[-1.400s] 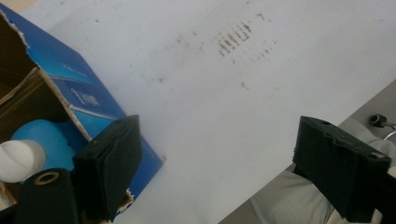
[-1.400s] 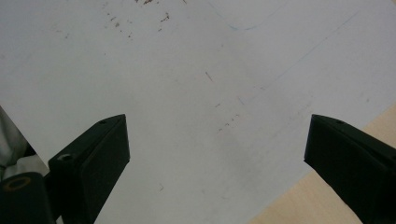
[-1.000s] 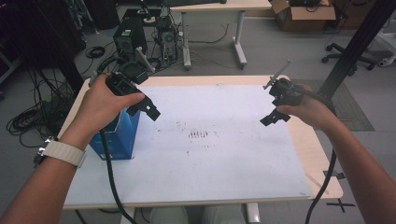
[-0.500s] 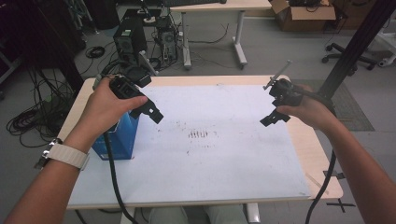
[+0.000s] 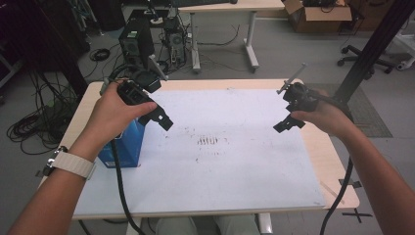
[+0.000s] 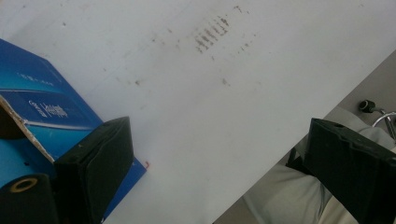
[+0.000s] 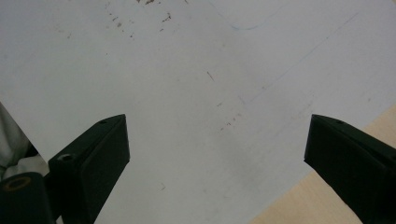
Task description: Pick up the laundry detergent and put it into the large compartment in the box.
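Both claws hang spread and empty: the left claw (image 5: pixel 159 117) just above the blue box (image 5: pixel 125 144), the right claw (image 5: pixel 288 120) well apart. Likely light, stiff cardboard; grip its side walls.

Two hand-held grippers above a worktop, a box at the left one

The left hand-held gripper (image 5: pixel 161 119) hangs over the worktop's (image 5: pixel 235 191) left part, jaws wide apart; the box (image 5: pixel 122 147) stands on the sheet (image 5: pixel 230 166) just below and to the near side of it, under the left hand (image 5: pixel 115 115); in the left gripper view the box (image 6: pixel 42 116) lies beside the left jaw; the smudge marks (image 5: pixel 208 141) lie on the sheet between the two grippers; the right hand-held gripper (image 5: pixel 288 122) hangs well apart over the right part, jaws wide apart, the sheet's edge and bare worktop (image 7: pixel 327 205) beneath its right jaw.
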`<state>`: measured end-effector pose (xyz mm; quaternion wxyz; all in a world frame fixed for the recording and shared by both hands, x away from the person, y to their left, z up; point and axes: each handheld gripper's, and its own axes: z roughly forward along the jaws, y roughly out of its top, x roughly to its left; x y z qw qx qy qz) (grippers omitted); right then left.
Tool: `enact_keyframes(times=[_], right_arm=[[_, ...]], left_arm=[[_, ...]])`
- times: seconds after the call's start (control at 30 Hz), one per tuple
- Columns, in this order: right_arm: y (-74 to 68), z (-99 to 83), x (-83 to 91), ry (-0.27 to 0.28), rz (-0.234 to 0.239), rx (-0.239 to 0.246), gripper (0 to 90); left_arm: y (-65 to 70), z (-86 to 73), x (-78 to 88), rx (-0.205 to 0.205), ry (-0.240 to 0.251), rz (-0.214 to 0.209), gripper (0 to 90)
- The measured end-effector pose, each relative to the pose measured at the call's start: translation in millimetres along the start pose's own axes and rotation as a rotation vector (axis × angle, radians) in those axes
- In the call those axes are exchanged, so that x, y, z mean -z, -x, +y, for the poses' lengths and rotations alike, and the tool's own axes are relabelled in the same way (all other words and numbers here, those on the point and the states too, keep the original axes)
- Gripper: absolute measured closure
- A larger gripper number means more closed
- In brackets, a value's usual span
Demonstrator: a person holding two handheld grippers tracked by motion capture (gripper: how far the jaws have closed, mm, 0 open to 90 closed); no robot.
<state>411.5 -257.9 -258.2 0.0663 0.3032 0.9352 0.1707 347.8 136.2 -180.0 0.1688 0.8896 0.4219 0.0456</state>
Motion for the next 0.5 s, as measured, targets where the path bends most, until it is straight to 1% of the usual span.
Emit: enact_keyframes(times=[0.5], right_arm=[[-0.9,1.1,0.3,-0.001,-0.001,0.003,6.7]], left_arm=[[-0.8,-2.4,0.6,0.004,0.004,0.002,8.7]])
